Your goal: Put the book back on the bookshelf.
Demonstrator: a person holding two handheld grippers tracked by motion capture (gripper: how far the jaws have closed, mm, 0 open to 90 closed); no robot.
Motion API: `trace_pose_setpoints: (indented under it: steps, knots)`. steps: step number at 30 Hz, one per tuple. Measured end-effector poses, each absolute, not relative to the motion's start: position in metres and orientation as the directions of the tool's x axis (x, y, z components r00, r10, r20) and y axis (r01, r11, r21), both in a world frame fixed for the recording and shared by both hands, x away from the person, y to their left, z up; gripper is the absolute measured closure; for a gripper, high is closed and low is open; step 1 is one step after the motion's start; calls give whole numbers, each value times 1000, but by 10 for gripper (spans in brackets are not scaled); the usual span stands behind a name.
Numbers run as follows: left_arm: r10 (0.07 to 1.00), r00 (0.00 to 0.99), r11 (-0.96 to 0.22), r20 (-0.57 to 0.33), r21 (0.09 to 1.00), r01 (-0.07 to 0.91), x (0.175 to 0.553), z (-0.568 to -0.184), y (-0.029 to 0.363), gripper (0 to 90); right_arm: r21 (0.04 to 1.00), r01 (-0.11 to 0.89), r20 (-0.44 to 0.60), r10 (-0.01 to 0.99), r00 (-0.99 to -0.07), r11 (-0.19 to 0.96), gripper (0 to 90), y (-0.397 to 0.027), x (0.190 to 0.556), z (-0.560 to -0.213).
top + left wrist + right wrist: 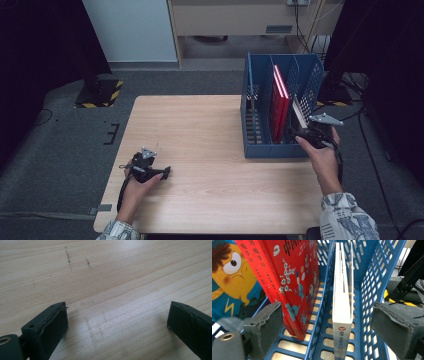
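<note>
Pale wooden tabletop (200, 135): thin white book (342, 302) in blue perforated plastic rack (260, 145) stands unsupported between wide-open right hand-held gripper (327, 327) jaws, so toppling is judged possible if nudged.

Three cameras: one overhead, two riding the grippers

The high view looks down on the tabletop (210, 145); the left gripper view hugs its wood, the right gripper view faces into the blue rack (372, 277) at its right edge.

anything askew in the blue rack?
The red books lean sideways in the blue rack's middle slot, not upright. The white book in the next slot stands straight. Nothing spilled or damaged.
</note>
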State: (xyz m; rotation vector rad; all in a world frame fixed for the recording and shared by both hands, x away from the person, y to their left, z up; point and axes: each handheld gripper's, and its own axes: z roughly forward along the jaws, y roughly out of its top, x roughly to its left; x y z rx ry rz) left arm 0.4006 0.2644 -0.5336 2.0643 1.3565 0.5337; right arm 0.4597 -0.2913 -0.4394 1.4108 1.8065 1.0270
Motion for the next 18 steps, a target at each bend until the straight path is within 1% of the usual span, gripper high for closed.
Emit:
trace_pose_setpoints:
  steps: [8,18]
  knots:
    - [918,396,-294,4,677,675,401,-534,264,25,867,481,-10,969,-245,130,106,-290,454,-439]
    - [918,396,-294,4,677,675,401,-534,264,26,866,481,-15,968,-250,137,141,-293,444,-437]
